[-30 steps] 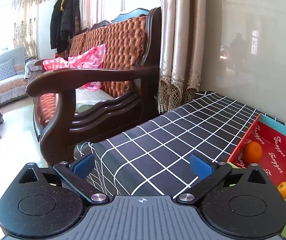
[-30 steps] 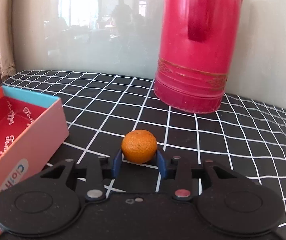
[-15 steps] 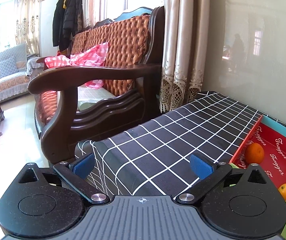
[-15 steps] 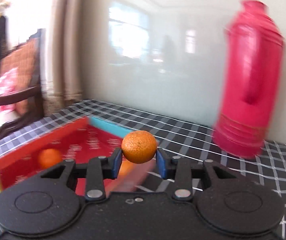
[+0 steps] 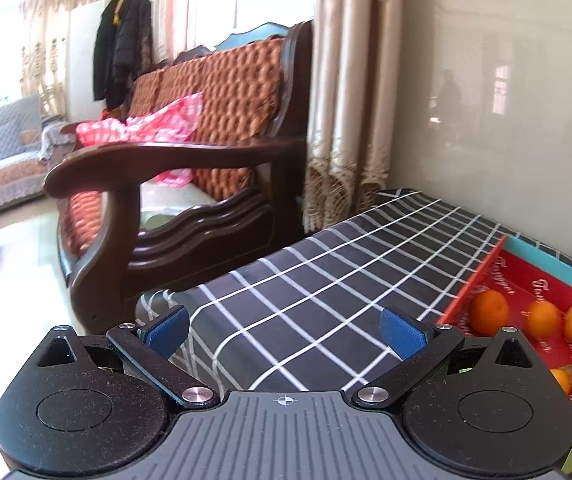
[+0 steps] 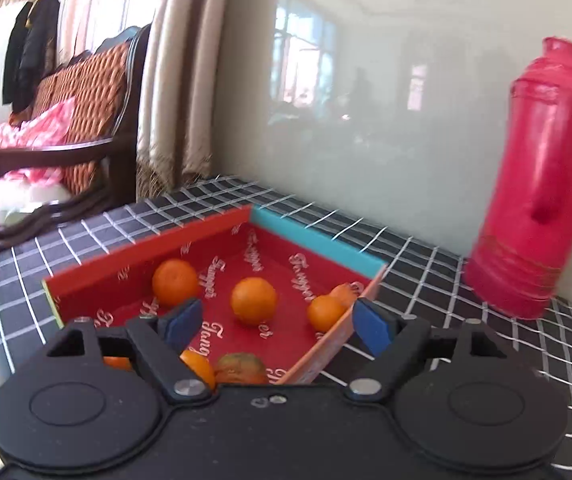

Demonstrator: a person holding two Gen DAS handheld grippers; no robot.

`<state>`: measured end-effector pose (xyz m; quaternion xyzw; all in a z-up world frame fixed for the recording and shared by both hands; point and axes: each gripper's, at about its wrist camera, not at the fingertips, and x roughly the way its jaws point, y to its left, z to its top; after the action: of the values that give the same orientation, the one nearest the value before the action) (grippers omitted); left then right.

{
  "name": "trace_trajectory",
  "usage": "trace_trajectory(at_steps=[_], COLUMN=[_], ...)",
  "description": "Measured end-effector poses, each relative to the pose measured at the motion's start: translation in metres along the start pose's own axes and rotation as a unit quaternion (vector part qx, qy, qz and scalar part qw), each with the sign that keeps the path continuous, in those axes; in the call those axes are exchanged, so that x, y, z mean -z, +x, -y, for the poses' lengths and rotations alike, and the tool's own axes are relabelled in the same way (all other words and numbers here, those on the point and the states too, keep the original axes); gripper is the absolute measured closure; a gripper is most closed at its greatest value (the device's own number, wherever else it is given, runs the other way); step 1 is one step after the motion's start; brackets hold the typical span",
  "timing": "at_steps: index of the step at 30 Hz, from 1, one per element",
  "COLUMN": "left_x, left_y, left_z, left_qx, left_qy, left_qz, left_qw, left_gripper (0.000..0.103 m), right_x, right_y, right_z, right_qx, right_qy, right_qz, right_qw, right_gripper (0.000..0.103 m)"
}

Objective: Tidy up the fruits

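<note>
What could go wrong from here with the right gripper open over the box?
The right gripper hangs low at the box's near wall; pulling back could snag and drag the box. The loose oranges could roll if it shifts. The red flask stands close to the right; a wide swing could tip it.

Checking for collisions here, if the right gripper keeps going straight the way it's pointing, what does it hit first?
Probably the orange lying mid-box: the open right gripper points into the red box. Depth is unclear.

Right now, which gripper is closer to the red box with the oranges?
Right. The right gripper hangs open over the red box; the left gripper sits beside it, over the checked tablecloth.
</note>
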<state>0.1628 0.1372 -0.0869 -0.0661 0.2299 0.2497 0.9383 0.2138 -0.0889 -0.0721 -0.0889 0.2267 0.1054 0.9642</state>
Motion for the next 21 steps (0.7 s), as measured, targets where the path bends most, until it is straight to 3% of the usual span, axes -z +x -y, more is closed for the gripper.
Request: trace_trajectory(at_steps=[4,9,16,21], left_x=[0.000,0.002,-0.002,-0.007], left_y=[-0.014,-0.039,-0.108,-0.157], left_z=[0.014,0.034,0.032,0.029], left_qx=[0.032,0.090,0.149,0.153], left_qy=[0.024,0.067,0.079,0.104], left_qz=[0.019,0.015,0.012,0.042], left_qw=[0.9990,0.9935,0.9857,0.9818], left_gripper=[0.002,0.002,0.000,0.000], right_x=[-0.002,0.003,0.011,0.018], right_y=[-0.030,-0.079,-0.145,-0.178], right_z=[0.003,0.014,0.028,0.027], right_qx=[0.029,0.056,0.089,0.107], right_qy=[0.021,0.053,0.100,0.125], right_qz=[-0.008,-0.009,-0.002,0.005], right_qw=[0.999,0.997,0.991,0.986], right_gripper=[0.015,0.006,0.006,0.006])
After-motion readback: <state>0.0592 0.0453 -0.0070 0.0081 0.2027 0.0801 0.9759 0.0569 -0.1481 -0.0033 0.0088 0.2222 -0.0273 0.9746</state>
